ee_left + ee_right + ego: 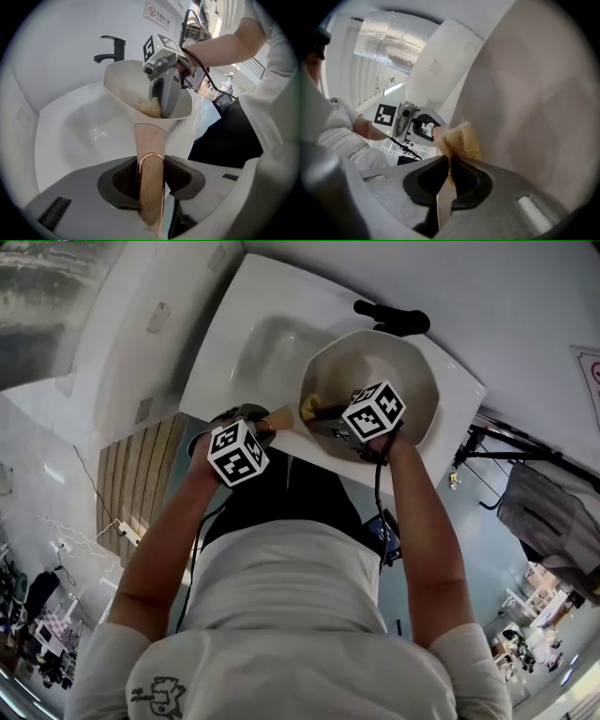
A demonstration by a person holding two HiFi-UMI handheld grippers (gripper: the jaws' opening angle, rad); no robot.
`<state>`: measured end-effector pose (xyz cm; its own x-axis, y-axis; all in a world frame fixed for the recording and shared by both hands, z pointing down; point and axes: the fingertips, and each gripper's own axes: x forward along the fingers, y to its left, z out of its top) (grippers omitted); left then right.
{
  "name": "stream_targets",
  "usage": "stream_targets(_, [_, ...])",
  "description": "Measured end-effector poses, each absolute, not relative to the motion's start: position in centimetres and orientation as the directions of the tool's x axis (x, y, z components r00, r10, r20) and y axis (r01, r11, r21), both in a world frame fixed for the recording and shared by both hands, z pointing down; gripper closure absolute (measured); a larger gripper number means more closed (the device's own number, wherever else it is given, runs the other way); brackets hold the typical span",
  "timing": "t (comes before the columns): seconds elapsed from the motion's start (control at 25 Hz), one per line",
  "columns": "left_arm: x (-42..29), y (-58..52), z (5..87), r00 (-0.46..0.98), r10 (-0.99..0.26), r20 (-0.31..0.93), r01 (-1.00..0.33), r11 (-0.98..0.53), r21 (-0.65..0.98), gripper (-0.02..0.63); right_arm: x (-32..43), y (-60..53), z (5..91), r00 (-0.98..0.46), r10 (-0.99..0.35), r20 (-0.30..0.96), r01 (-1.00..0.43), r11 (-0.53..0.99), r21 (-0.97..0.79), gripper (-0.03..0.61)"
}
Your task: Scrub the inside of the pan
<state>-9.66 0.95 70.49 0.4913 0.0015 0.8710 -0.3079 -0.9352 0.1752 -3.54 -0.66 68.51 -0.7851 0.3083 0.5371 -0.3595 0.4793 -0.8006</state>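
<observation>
Pan point(398, 367) hung tilted over one white basin point(267, 343) with one black tap point(391, 318) behind it, in a white-walled room cluttered at its edges. You held two grippers. Your left gripper point(150, 180) was clamped on the single wooden handle point(149, 138), and your right gripper point(449, 180) pinched one tan scouring pad point(461, 138) against the pan's inside.

My head camera looks steeply down onto sink point(267, 348). Cameras on left gripper point(267, 420), right gripper point(319, 416) face pan point(412, 381) close; all share it.
</observation>
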Motion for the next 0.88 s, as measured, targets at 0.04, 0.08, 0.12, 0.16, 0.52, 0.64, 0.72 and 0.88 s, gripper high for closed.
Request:
stream_targets(0.04, [-9.6,1.0,70.5,0.491,0.004,0.871,-0.308,-0.935,0.178,0.463,-3.2,-0.1,68.6,-0.778,0.328,0.536,-0.363,0.462,-0.809,0.557])
stream_targets(0.08, [-9.6,1.0,70.5,0.491,0.006,0.871,-0.307,-0.935,0.18,0.463,-2.9,0.5,68.6,-0.77,0.345,0.536,-0.37,0.444,-0.816,0.557])
stream_targets(0.12, [-9.6,1.0,70.5,0.492,0.009,0.871,-0.304,-0.935,0.181,0.463,-2.5,1.0,68.8,-0.762,0.36,0.539,-0.379,0.426,-0.821,0.557])
stream_targets(0.16, [-9.5,1.0,70.5,0.494,0.012,0.869,-0.3,-0.936,0.183,0.465,-2.0,1.4,69.0,-0.751,0.371,0.545,-0.393,0.412,-0.822,0.557])
stream_targets(0.52, [-9.5,1.1,70.4,0.494,0.04,0.869,-0.264,-0.945,0.193,0.465,3.4,5.3,70.6,-0.531,0.511,0.676,-0.57,0.375,-0.731,0.558])
stream_targets(0.64, [-9.4,1.2,70.3,0.486,0.051,0.872,-0.249,-0.949,0.194,0.465,5.9,5.8,71.3,-0.379,0.532,0.757,-0.653,0.426,-0.626,0.557])
stream_targets(0.72, [-9.2,1.2,70.2,0.485,0.055,0.873,-0.241,-0.951,0.194,0.465,7.7,5.7,71.7,-0.285,0.532,0.797,-0.704,0.448,-0.551,0.558])
stream_targets(0.88, [-9.0,1.4,70.1,0.473,0.066,0.879,-0.228,-0.954,0.195,0.465,11.0,5.4,72.5,-0.134,0.529,0.838,-0.764,0.484,-0.427,0.558])
